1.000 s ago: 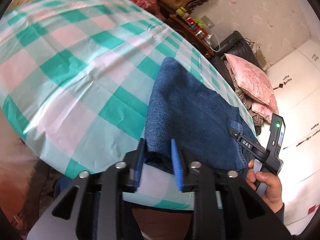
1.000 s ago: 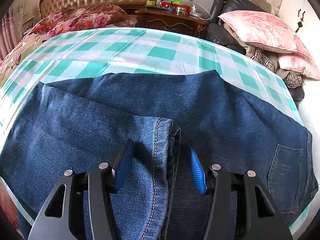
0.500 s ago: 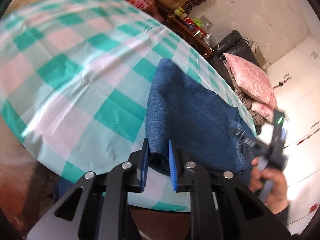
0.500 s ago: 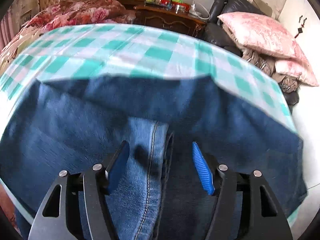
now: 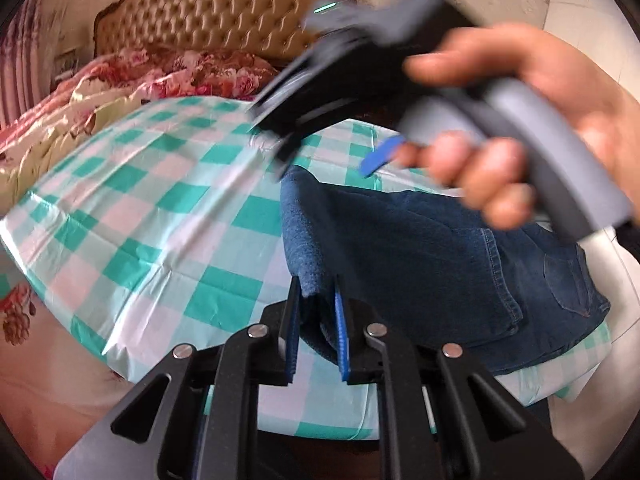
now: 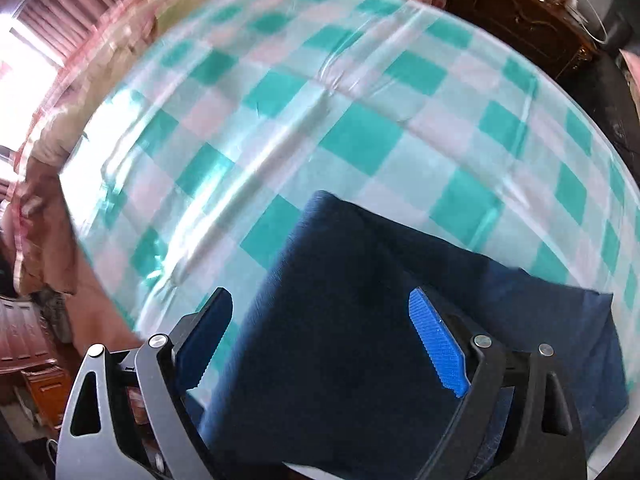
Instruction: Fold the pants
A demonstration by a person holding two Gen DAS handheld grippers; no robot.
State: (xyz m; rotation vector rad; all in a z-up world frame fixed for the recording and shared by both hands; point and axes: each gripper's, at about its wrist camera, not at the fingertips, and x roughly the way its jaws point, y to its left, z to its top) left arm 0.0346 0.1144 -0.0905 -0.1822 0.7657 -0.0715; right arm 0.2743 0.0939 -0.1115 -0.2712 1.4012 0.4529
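Observation:
Dark blue jeans (image 5: 420, 256) lie folded on a green, pink and white checked cloth (image 5: 152, 208) at the near right. My left gripper (image 5: 316, 304) is shut on the near folded edge of the jeans. My right gripper (image 5: 384, 156), held in a hand, is blurred and hovers above the jeans' far edge. In the right wrist view the right gripper (image 6: 320, 320) is open and empty, its blue fingertips (image 6: 436, 344) wide apart above the jeans (image 6: 360, 340), near their left fold.
A tufted tan headboard (image 5: 208, 8) and floral bedding (image 5: 168, 76) lie beyond the checked cloth. A dark wooden nightstand (image 6: 528, 20) stands at the far right. The cloth's near edge (image 5: 132, 364) drops off just left of my left gripper.
My left gripper has closed on the jeans' folded edge and swung to face the headboard. My right gripper has lifted off the jeans and moved left over them, still open.

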